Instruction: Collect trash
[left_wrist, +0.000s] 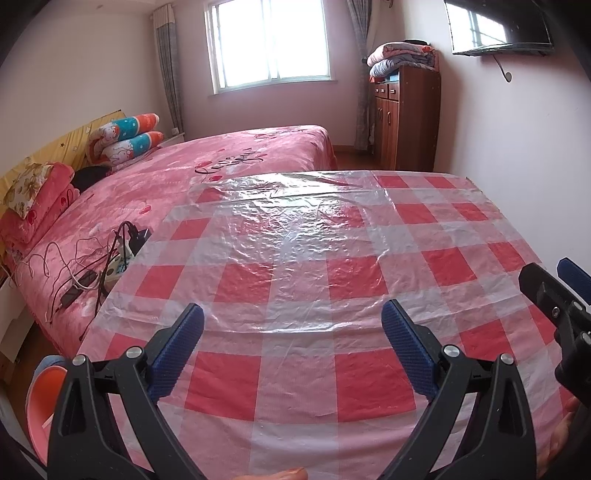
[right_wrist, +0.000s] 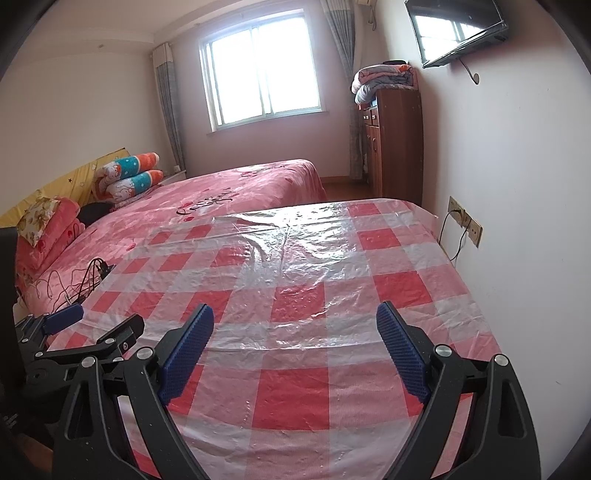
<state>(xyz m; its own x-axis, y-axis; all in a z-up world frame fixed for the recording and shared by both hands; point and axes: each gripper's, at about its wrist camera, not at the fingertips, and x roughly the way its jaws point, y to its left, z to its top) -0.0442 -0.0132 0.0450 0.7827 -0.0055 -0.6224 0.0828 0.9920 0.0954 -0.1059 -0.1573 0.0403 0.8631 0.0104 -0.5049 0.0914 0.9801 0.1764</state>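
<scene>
At far left, a bed under a glossy pink bedspread (left_wrist: 236, 158) carries rolled cartoon-print bolsters (left_wrist: 125, 136), folded pink blankets (left_wrist: 40, 206) and a tangle of black and white cables (left_wrist: 88, 266) by a power strip. Just beside it stands a table draped in a crinkled red-and-white checked plastic cloth (left_wrist: 295, 280). The left gripper (left_wrist: 291, 343) hangs over the cloth's near edge, its blue ribbed pads spread wide with nothing between them. The right gripper (right_wrist: 295, 347) hovers alongside, likewise released and empty. No trash is visible on the cloth. Further right stand a brown wooden cabinet (right_wrist: 395, 147) topped with folded quilts (right_wrist: 380, 81), and a wall-mounted black television (right_wrist: 458, 29).
</scene>
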